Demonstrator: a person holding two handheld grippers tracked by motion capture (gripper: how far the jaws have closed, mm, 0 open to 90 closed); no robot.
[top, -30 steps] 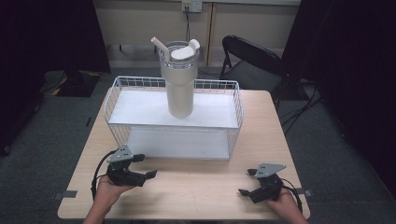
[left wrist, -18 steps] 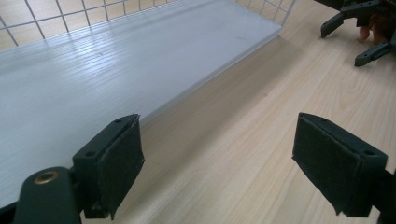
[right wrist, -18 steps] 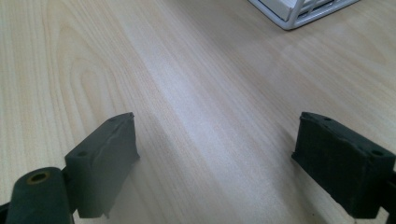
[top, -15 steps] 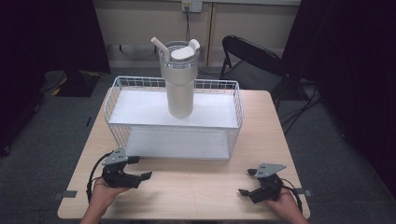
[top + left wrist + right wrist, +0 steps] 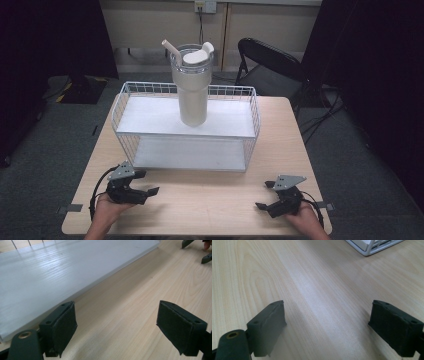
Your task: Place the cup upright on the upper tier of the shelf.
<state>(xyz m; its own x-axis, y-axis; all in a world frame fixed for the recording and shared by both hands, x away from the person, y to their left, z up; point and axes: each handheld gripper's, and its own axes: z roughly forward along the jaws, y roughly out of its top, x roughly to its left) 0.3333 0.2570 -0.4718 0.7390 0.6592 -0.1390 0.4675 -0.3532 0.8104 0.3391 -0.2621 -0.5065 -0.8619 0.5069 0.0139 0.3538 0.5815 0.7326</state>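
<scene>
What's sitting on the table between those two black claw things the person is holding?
Nothing. In the high view, the stretch of wooden table between the left gripper and the right gripper is bare; the white wire rack holding the tumbler stands farther back.

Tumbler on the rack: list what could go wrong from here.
1. The tumbler is tall and stands upright on the wire rack's upper shelf; a sideways nudge from a jaw would likely tip it.
2. Its straw and lid tab jut out on top, so a grip from above could catch them.
3. The left gripper and right gripper, both open, lie at the table's near edge; reaching in could snag the rack's front wires.
</scene>
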